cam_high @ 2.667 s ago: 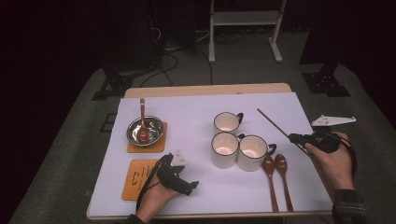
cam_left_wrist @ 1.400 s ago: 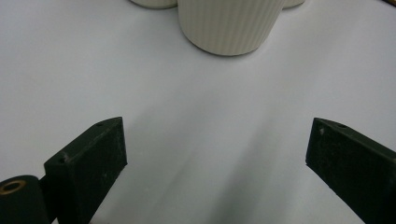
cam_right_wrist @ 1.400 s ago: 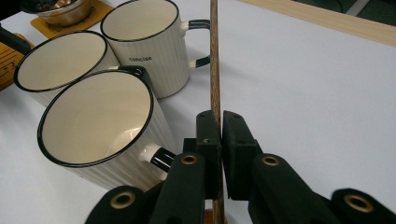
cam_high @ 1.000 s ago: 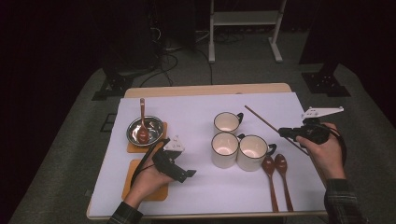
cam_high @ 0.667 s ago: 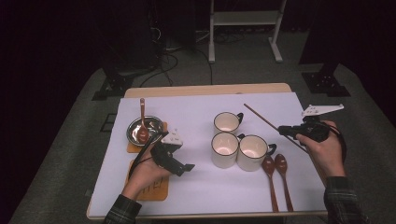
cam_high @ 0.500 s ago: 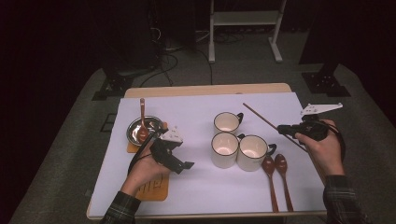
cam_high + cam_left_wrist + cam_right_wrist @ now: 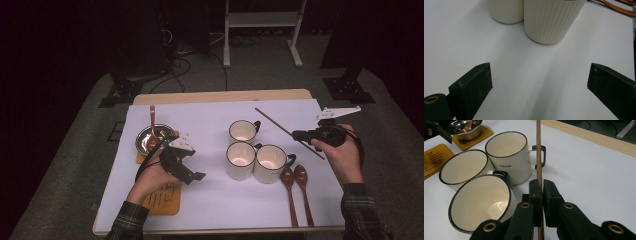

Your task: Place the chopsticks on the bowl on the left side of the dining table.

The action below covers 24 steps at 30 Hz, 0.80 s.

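Observation:
A thin wooden stick [image 7: 277, 125] hangs slanted over the white table cover at the right, and my right gripper [image 7: 298, 135] is shut on it near its lower part. In the right gripper view the stick [image 7: 539, 150] runs straight up from between the closed pads of that gripper [image 7: 542, 192]. My left gripper [image 7: 194, 175] hovers over the table's left half, just left of the mugs. Its own view shows the left gripper [image 7: 541, 87] open, jaws wide apart with bare table between them. Three cream mugs [image 7: 241, 159] stand together mid-table, two of them [image 7: 551, 20] ahead of the left jaws.
A steel bowl [image 7: 154, 137] with a spoon in it sits on an orange coaster at the left. A second orange coaster [image 7: 162, 199] lies near the front edge under the left forearm. Two wooden spoons [image 7: 295, 195] lie right of the mugs.
The left hand has lifted off the front coaster and carried its gripper back toward the bowl. The right gripper has raised the stick and swung its far tip leftward.

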{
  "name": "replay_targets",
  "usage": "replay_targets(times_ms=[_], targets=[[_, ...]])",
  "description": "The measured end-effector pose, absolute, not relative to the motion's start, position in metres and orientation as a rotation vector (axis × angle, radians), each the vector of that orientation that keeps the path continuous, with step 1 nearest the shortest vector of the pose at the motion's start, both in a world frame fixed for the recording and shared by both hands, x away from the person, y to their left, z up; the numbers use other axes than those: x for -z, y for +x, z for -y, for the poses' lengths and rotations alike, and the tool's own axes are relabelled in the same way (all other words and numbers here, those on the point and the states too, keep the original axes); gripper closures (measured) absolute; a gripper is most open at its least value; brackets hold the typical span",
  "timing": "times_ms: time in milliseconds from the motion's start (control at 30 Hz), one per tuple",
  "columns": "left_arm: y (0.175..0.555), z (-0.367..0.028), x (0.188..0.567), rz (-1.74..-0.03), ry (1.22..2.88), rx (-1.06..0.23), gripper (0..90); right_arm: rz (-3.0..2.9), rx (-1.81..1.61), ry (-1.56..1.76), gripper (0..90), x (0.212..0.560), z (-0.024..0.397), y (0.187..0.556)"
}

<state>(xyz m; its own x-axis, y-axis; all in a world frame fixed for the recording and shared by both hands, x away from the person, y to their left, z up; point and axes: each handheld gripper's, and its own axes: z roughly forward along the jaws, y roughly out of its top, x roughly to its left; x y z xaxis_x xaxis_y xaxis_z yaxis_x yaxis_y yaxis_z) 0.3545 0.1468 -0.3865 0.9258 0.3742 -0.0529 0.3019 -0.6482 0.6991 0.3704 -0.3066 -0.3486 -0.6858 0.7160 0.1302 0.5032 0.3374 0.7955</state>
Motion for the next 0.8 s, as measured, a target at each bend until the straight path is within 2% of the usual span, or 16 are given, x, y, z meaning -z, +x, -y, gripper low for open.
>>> replay_targets(times_ms=[800], targets=[[0.355,-0.151,0.38,-0.442,2.322,-0.116,4.9,-2.448,-1.301,0.997,85.4,0.349,0.278,0.374]])
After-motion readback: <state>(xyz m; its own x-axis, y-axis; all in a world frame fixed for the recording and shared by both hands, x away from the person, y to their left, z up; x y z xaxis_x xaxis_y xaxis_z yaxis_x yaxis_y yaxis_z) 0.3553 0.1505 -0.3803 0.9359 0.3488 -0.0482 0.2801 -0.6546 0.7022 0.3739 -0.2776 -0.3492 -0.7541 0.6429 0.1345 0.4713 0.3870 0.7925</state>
